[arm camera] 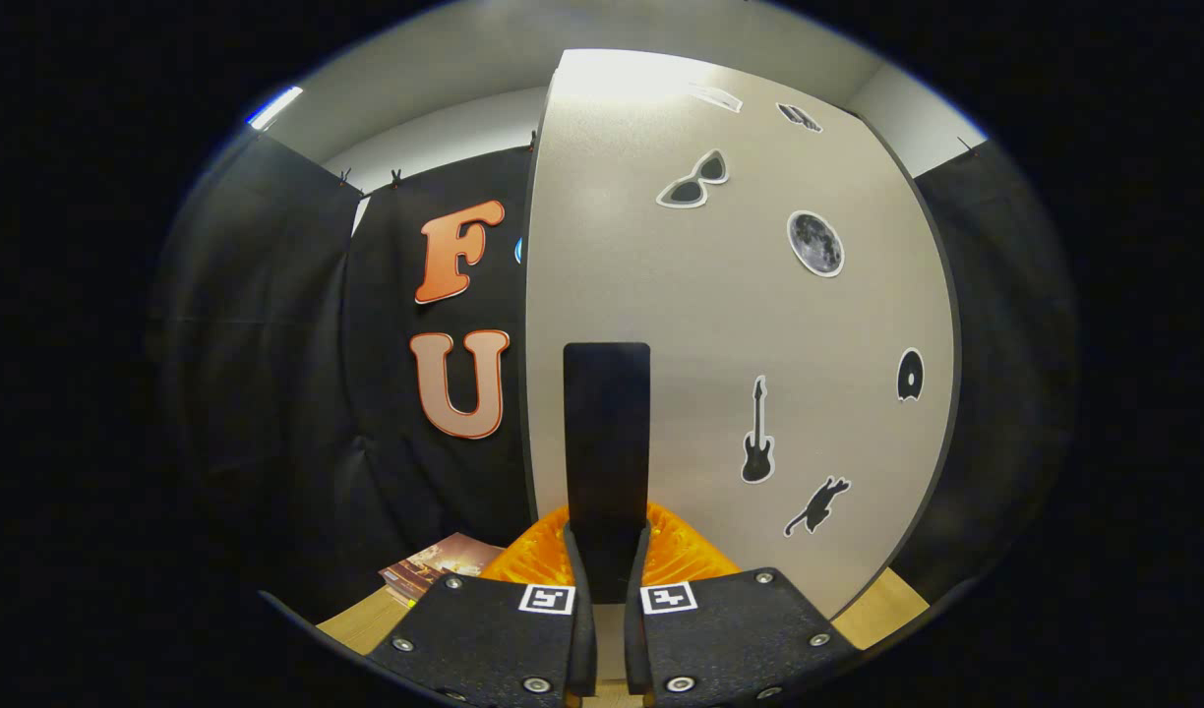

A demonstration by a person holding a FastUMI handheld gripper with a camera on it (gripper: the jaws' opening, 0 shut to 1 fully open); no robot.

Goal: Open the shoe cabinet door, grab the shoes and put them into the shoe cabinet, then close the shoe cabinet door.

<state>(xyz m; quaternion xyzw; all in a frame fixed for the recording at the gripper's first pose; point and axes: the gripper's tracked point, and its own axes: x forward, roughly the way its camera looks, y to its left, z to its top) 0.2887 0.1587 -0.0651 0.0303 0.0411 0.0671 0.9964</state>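
Note:
The shoe cabinet door (740, 324) is a pale grey panel with small stickers of sunglasses, a moon, a guitar and a cat, and it stands right in front of me. A black upright handle (607, 423) sits on the door near its left edge. My gripper (607, 556) is up against the door, and the lower end of the handle runs down between its two fingers. Both fingers are closed in on the handle. I cannot tell whether the door is ajar.
A booklet (435, 572) lies on the wooden surface (361, 621) to the left of the fingers. Black cloth hangs behind and to both sides of the cabinet. More wood shows by the door's lower right corner.

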